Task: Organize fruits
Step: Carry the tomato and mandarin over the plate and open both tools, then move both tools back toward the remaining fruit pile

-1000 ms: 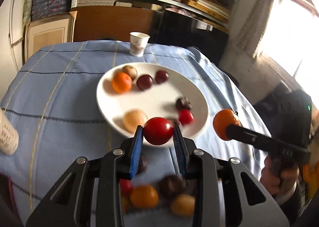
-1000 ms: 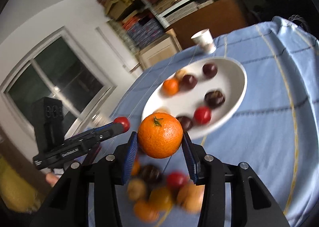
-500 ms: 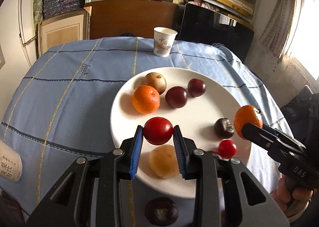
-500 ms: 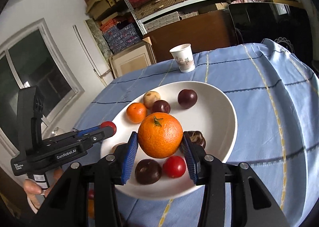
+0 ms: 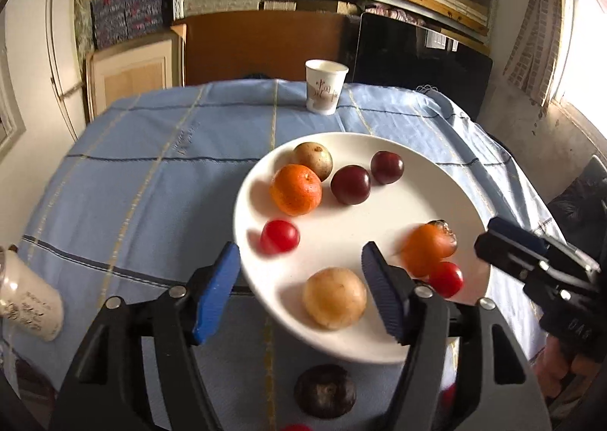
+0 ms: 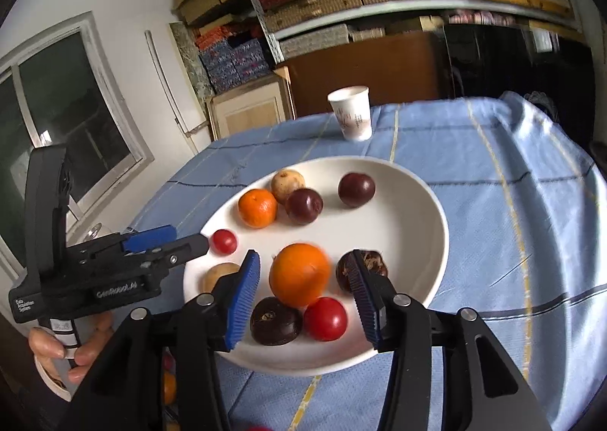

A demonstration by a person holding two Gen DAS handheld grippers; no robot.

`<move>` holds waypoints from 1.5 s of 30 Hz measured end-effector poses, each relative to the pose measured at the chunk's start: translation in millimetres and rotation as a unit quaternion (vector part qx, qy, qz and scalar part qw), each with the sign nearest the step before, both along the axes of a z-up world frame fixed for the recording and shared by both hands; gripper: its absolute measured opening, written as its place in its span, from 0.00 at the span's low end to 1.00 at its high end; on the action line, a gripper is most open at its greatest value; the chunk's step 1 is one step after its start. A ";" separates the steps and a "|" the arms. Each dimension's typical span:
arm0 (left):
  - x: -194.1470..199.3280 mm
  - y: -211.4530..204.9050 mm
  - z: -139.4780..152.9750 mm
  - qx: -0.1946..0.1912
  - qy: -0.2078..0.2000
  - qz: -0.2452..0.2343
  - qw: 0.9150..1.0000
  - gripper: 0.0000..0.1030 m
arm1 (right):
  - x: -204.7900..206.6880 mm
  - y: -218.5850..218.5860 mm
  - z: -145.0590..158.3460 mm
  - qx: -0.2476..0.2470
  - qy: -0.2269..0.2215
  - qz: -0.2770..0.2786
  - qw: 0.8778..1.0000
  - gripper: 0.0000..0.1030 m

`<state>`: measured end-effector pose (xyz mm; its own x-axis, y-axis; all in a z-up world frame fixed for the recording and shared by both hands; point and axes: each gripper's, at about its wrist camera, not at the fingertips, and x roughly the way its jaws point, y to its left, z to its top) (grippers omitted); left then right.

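A white plate (image 5: 341,237) on the blue cloth holds several fruits. My left gripper (image 5: 299,249) hangs over the plate's near rim with its jaws opening and nothing between the pads. A small red tomato (image 5: 279,237), blurred, lies free on the plate just ahead of it. My right gripper (image 6: 301,258) is over the plate's near side, jaws opening. A blurred orange (image 6: 299,275) sits between its pads with a gap on each side, resting among a dark fruit (image 6: 275,321) and a red tomato (image 6: 325,318). The same orange (image 5: 426,254) shows in the left wrist view.
A paper cup (image 5: 326,86) stands beyond the plate (image 6: 402,226), and another cup (image 5: 30,309) lies at the near left. A dark fruit (image 5: 325,395) and more fruit lie on the cloth near me. A second orange (image 5: 296,189), two plums and pale fruits sit on the plate.
Both grippers moved in over the plate and opened. The red tomato left the left gripper's pads and lies on the plate. The orange has come free of the right gripper's pads.
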<state>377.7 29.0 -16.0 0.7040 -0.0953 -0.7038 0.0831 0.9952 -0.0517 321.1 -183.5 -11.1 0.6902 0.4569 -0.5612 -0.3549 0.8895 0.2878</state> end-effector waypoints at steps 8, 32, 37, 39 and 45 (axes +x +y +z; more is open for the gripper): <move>-23.7 -2.8 8.6 0.018 -0.026 0.005 0.999 0.85 | -13.5 0.4 6.0 -0.013 -0.012 0.000 1.000 0.50; -78.8 84.8 -20.9 -0.030 0.034 0.119 0.992 0.94 | -80.8 -34.3 -24.2 -0.045 0.050 0.032 0.997 0.65; -83.8 86.5 -21.7 -0.042 0.044 0.114 0.992 0.95 | -99.1 -38.7 -26.8 -0.075 0.039 0.066 0.994 0.73; -84.0 87.6 -24.0 -0.059 0.056 0.105 0.991 0.95 | -104.7 -35.2 -33.3 -0.113 0.040 0.065 0.991 0.73; -90.6 75.8 -25.7 -0.035 0.052 0.096 0.993 0.95 | -114.4 -20.3 -45.5 -0.164 0.050 0.094 0.981 0.74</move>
<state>287.1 104.8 -41.6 0.6374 -0.0174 -0.7703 -0.1178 0.9858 -0.1198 206.8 -203.8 -56.6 0.5451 0.3544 -0.7598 -0.5070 0.8611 0.0379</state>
